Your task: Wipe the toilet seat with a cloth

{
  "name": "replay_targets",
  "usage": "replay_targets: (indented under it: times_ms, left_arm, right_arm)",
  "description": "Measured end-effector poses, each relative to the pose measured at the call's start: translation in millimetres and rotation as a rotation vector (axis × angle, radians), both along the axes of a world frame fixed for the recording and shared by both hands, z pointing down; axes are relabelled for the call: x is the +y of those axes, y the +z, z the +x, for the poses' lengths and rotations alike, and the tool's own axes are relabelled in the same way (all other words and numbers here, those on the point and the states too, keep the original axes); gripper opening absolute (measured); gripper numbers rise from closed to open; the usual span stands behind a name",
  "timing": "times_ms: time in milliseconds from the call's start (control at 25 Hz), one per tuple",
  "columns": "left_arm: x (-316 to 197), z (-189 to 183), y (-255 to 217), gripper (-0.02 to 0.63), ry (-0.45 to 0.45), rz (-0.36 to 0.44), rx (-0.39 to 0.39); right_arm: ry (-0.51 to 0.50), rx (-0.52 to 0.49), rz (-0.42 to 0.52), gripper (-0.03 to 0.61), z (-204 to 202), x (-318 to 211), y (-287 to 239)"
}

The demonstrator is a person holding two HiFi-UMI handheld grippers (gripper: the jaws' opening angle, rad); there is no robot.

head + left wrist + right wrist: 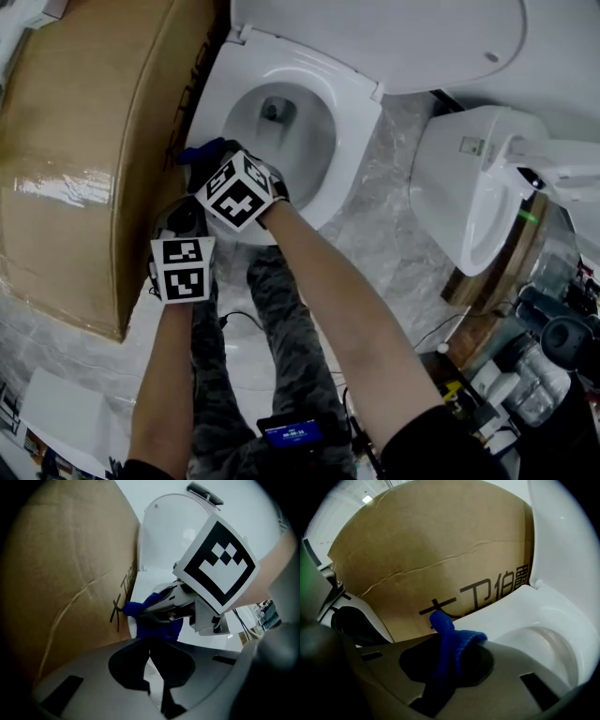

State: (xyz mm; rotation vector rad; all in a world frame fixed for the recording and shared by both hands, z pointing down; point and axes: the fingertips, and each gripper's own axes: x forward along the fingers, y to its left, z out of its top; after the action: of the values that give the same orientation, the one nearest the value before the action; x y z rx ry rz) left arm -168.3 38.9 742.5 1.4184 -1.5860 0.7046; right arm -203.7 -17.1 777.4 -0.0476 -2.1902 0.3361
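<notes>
The right gripper [440, 667] is clamped on the blue cloth [451, 639], which is held at the toilet seat's [354, 105] left rim, beside the cardboard box [84, 141]; the left gripper [152, 667] is kept shut, empty, close by.

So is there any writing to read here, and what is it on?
"卫伯": black print on the cardboard box; the character before is half behind the blue cloth, the one after is cut off by the toilet lid.
On the small blue screen: digits too small to read.
The label on the second toilet: too small to read.
</notes>
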Motion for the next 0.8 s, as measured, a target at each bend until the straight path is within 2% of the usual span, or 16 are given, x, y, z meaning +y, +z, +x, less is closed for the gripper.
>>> replay_targets:
  times_ms: [240, 480, 800]
  left_arm:
    - [-32.0, -8.6, -4.8, 0.011, 0.002, 0.021, 0.004]
    - [-59.1, -7.6, -5.0, 0.011, 0.041, 0.041, 0.020]
    - [-83.6, 8.1, -2.5, 0.011, 0.102, 0.045, 0.040]
  right_arm:
    - [0.039, -0.027, 0.057, 0.067, -21.3, -49.8, -3.1]
    - [0.134, -0.040, 0.117, 0.067, -34.2, -118.5, -3.7]
    - [0.236, -0.046, 0.186, 0.067, -11.5, -188.0, -11.5]
